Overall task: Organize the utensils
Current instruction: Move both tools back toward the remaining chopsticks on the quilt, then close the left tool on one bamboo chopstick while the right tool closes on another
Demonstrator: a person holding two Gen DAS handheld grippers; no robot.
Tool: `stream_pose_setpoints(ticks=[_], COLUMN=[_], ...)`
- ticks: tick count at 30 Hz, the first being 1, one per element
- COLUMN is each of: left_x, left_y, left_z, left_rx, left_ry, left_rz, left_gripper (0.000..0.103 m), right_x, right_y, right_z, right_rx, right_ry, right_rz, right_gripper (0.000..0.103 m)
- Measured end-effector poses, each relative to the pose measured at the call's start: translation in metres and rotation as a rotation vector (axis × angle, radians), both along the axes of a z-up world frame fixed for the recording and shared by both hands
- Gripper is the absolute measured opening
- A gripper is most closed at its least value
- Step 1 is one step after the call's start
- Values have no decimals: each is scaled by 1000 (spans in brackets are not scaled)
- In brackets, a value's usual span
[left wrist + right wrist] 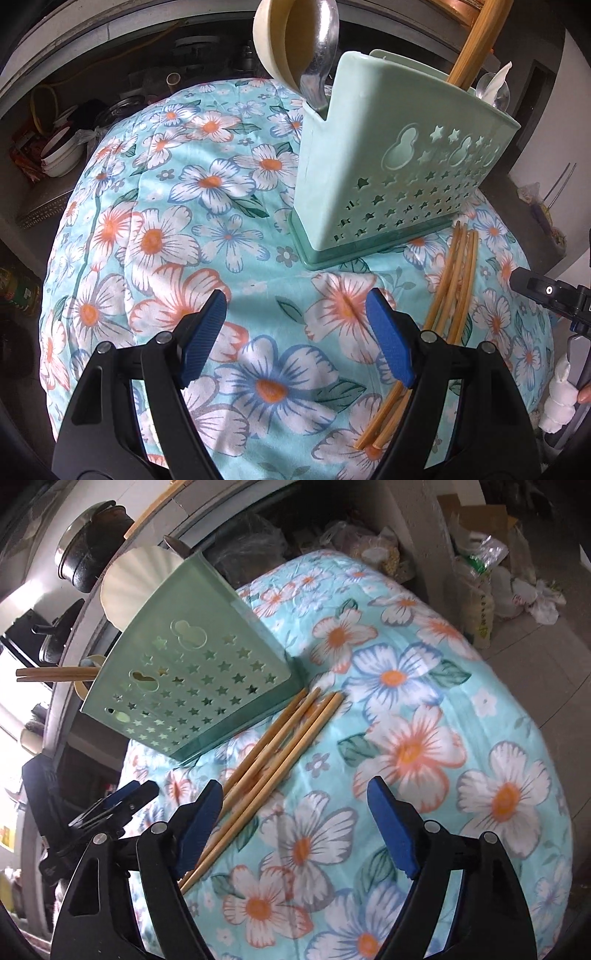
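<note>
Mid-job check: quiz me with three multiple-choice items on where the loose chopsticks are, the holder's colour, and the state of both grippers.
1. The loose chopsticks lie:
A. on the floral cloth beside the holder
B. in a bowl
C. in the left gripper

2. The utensil holder is:
A. red
B. pale green
C. black

3. The left gripper and right gripper are:
A. both shut on chopsticks
B. both open and empty
C. one holding a spoon

Answers: A, they rest flat on the cloth by the holder's base; B, mint plastic with star cutouts; B, blue pads spread apart with nothing between.
</note>
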State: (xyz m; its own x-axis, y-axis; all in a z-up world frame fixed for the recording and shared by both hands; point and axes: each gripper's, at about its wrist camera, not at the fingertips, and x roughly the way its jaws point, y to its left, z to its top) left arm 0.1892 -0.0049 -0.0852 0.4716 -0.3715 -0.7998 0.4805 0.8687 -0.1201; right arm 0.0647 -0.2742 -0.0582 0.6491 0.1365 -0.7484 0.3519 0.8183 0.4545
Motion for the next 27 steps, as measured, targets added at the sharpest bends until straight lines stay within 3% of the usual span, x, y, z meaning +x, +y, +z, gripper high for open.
stream_pose_setpoints(ticks=[4, 6, 11, 18, 27], left_x=[0, 0, 0, -3, -6], left_y=[-1, -1, -1, 2, -1], left_z=[0, 0, 1, 1, 0], left_rx=[-1, -2, -3, -6, -15], left_ry=[1, 0, -3, -4, -1], left_rz=[-2, -1, 0, 0, -24], left_gripper=[74, 74, 74, 74, 74], right_x=[-2, -2, 0, 6, 21], right_y=[5, 6, -1, -1, 3], right_z=[12, 13, 5, -16, -38], right_rx=[-145, -149, 41, 261, 371], right_ry=[-25, -27, -14, 11, 54], right_rz=[-10, -1, 30, 99, 101], right_gripper=[87, 87, 87, 62, 43])
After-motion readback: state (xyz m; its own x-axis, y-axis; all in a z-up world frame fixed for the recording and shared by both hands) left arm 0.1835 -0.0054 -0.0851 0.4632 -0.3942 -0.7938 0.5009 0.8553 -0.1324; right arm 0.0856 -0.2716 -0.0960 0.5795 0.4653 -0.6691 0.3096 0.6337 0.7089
